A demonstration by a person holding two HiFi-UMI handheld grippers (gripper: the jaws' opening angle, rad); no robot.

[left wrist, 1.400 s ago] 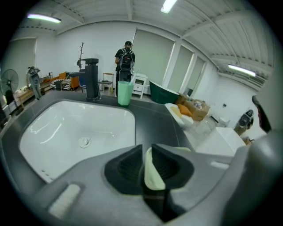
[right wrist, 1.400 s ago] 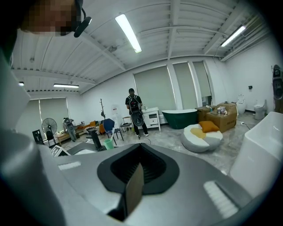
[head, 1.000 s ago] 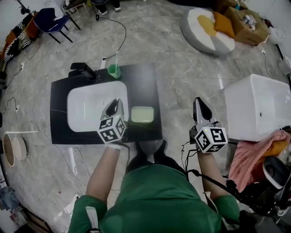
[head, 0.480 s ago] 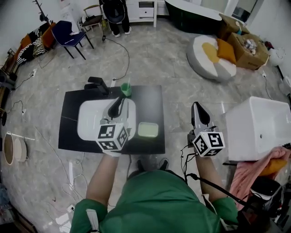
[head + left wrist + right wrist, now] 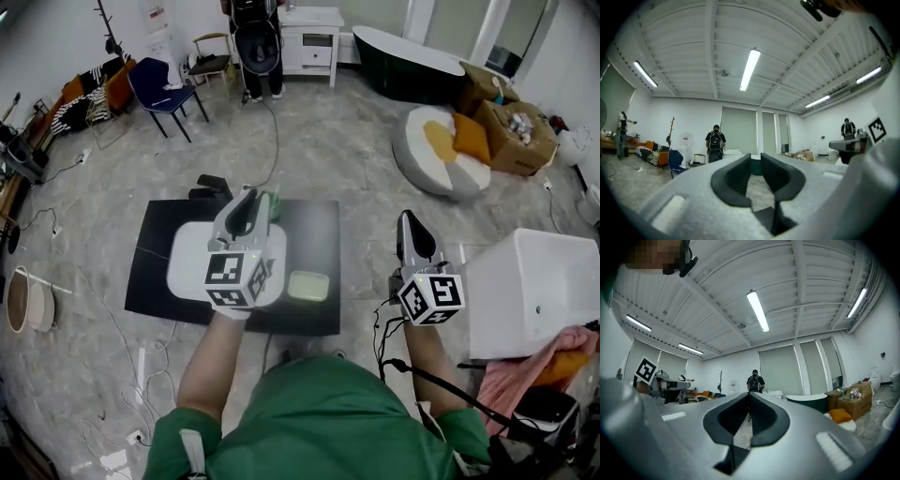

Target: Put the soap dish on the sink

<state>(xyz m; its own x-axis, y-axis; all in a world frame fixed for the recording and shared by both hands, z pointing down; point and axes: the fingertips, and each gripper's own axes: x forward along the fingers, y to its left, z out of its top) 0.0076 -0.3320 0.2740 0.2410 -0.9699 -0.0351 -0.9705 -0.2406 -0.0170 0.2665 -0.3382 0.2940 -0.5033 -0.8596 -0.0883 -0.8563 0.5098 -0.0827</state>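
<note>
The pale green soap dish [image 5: 307, 285] lies flat on the black tabletop [image 5: 314, 230], just to the right of the white sink [image 5: 187, 264]. The left claw [image 5: 246, 211] hangs above the basin's right side. The right claw [image 5: 415, 234] is held well apart, over the grey floor [image 5: 375, 141] past the tabletop's right edge.

- The black counter [image 5: 314, 230] lies flat on the grey floor [image 5: 375, 159].
- A white basin [image 5: 187, 267] fills its left half.
- A pale green soap dish [image 5: 307, 285] lies right of the basin, near the front edge.
- A black tap [image 5: 212, 187] and a green cup [image 5: 274, 201] stand at the far edge.
</note>
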